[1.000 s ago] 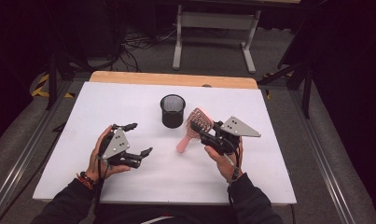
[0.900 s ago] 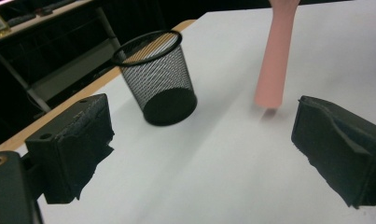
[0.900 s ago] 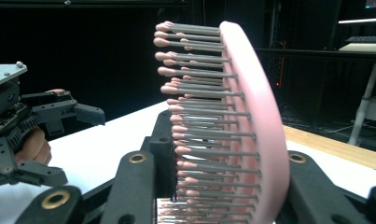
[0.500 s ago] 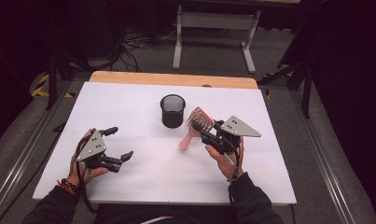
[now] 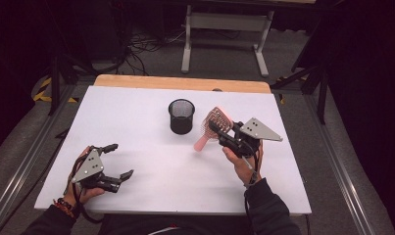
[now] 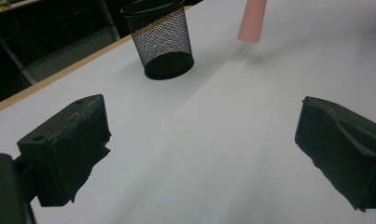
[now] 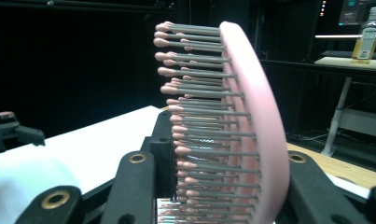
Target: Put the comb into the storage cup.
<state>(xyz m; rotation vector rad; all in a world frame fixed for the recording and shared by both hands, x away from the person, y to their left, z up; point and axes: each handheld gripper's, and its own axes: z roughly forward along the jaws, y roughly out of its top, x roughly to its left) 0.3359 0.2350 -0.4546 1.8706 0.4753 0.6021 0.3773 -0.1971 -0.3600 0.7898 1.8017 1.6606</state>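
Change, left side: the left gripper (image 5: 114, 160) now lies nearer the table's front-left corner than half a second ago, farther from the mesh cup (image 5: 181, 116); a second ago it lay closer to the table's middle.
Change, right side: the right gripper (image 5: 223, 135) and the pink hairbrush (image 5: 212, 126) keep the same place and tilt as in both earlier frames.
Left gripper, opening: jaws spread wide, nothing between them; in the left gripper view only the bare white table (image 6: 213, 140) lies in the gap.
Left hand, pose: low over the table near its front edge, wrist entering from the bottom left, jaws aimed toward the table's middle.
Right gripper, opening: jaws pinching the hairbrush at the base of its head, one jaw on the bristle side, one on the smooth back, as the right gripper view shows.
Right hand, pose: raised above the table right of centre, forearm in a dark sleeve.
Hairbrush, position: held clear of the table, bristled head up and away, handle slanting down to the left.
Mesh cup, position: upright on the table, just left of the brush, beyond both grippers.
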